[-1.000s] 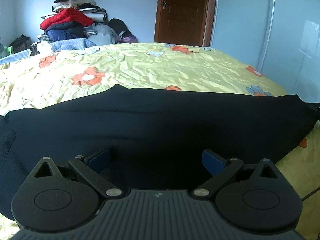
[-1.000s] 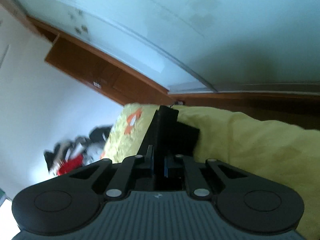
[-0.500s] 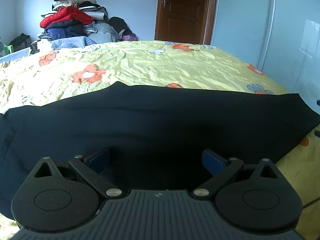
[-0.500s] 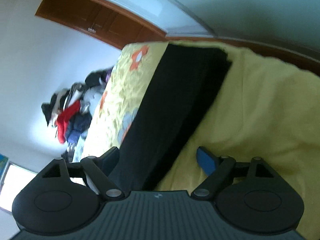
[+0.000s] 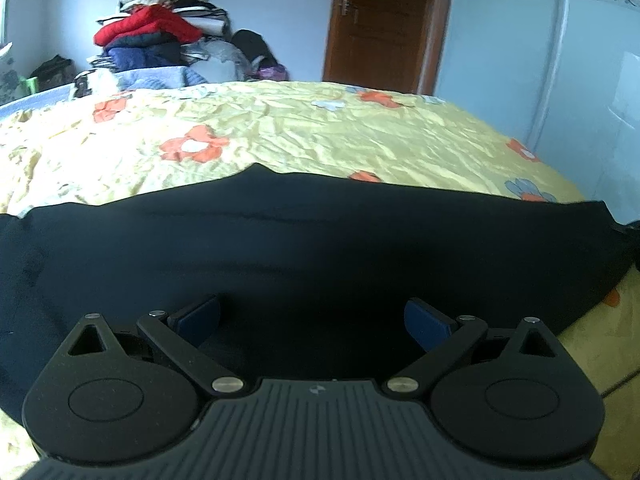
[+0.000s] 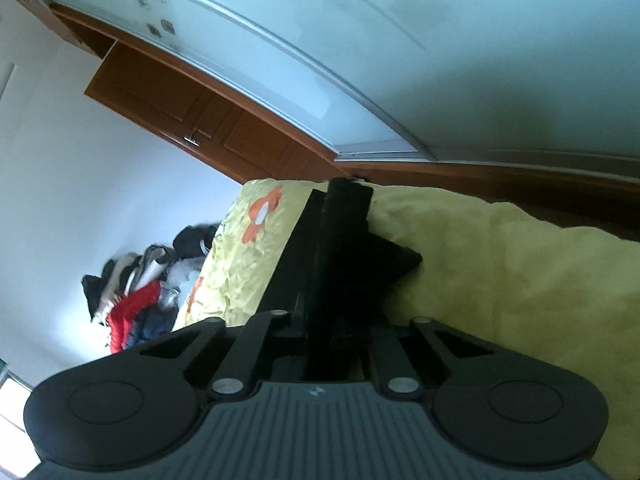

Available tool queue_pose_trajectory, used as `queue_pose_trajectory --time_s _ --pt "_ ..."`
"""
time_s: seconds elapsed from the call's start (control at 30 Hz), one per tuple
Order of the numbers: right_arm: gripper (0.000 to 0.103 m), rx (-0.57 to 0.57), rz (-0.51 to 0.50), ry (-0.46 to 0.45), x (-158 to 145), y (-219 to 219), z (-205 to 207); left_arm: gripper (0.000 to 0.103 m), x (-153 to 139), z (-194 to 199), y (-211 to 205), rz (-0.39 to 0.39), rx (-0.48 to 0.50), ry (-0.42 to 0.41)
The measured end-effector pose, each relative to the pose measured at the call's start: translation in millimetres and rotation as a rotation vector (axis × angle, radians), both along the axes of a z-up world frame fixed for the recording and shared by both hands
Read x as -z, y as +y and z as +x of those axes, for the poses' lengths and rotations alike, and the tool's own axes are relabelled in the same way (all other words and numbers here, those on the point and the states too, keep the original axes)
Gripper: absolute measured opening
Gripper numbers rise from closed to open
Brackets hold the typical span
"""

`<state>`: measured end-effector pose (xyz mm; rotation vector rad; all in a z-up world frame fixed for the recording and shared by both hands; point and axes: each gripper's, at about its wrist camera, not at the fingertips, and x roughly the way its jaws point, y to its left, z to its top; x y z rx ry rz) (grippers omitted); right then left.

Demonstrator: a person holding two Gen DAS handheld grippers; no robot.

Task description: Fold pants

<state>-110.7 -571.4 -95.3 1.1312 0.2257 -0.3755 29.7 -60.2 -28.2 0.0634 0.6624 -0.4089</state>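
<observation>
Pinching pants [image 6: 340, 264] edge in my right gripper [image 6: 320, 320], jaws just closed; left gripper [image 5: 312, 320] released; thin bite may slip off the bed [image 5: 320, 132].

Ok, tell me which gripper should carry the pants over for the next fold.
Probably the right. The right gripper has just closed and is shut on the black pants' end fabric at the bed's edge. The left gripper hangs open over the cloth, gripping nothing.

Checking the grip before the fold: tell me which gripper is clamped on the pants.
The right gripper: its jaws pinch the black pants. The left gripper hangs open over the fabric.
</observation>
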Motion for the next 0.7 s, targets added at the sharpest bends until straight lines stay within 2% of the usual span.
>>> queue_pose_trajectory --time_s 0.07,0.17,0.27,0.4,0.53,0.7 --pt "0.006 -0.025 -0.034 -0.034 -11.4 7.7 -0.7 0.1 -1.7 2.9 5.8 -0.009 -0.031 -0.001" --pt "0.006 -0.126 -0.059 -0.113 -34.2 28.3 19.8 0.1 -4.4 8.8 17.0 -0.034 -0.093 0.005" --pt "0.006 -0.263 -0.103 -0.186 -59.8 62.7 39.6 0.1 -7.4 12.1 28.9 -0.053 -0.14 0.007" --pt "0.006 -0.485 -0.191 -0.243 -83.6 132.5 72.1 0.1 -12.2 13.8 42.7 -0.057 -0.195 -0.007" --pt "0.006 -0.734 -0.313 -0.203 -82.6 220.3 107.7 0.1 -13.8 16.2 54.7 -0.064 -0.234 -0.001" --pt "0.007 -0.982 -0.468 -0.065 -54.3 306.5 135.9 0.1 -13.2 16.8 63.5 -0.069 -0.255 0.012"
